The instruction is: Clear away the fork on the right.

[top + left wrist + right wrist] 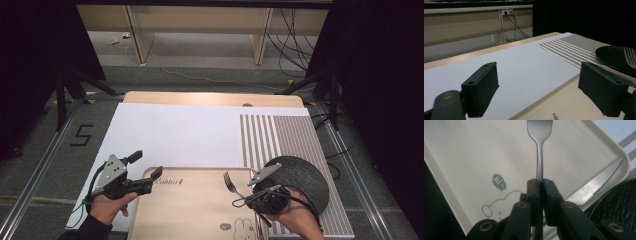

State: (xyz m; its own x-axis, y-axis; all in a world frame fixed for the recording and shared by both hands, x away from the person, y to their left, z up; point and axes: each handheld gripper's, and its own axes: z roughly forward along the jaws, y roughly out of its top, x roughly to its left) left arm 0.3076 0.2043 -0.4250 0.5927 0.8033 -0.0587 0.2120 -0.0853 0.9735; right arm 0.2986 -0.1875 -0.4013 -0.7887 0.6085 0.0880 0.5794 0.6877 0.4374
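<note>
The right claw [541, 185] is closed tight on the handle of a fork [539, 135]; its two jaws meet around the thin stem, and the tines point away from the hand; in the high view the right claw [239, 200] sits at the tray's right edge, with the fork [231, 183] lifted over the tray [185, 210] and angled up and to the left; whether the fork touches the tray cannot be told. The left claw [539, 92] is wide open and holds nothing; its jaws stand well apart, one over the white sheet, the other over the tray's corner; from above the left claw [147, 172] hovers at the tray's upper left corner, held by the left hand [107, 206].

The tray is beige with rounded corners and a raised rim, with a rabbit drawing and a small "hi" bubble printed on it; its floor [486, 152] is bare and open under the fork; a knife [596, 187] lies along the tray's rim on the side next to the black plate [621, 205]. The plate [305, 175] is round and dark, just beside the tray's right edge, resting on a striped mat [290, 135]; the right hand [295, 220] lies over its near part.

A white sheet [175, 135] covers the surface [210, 98] beyond the tray, leaving wide open room to the far edge; the mat fills the right side up to the surface's right edge.
</note>
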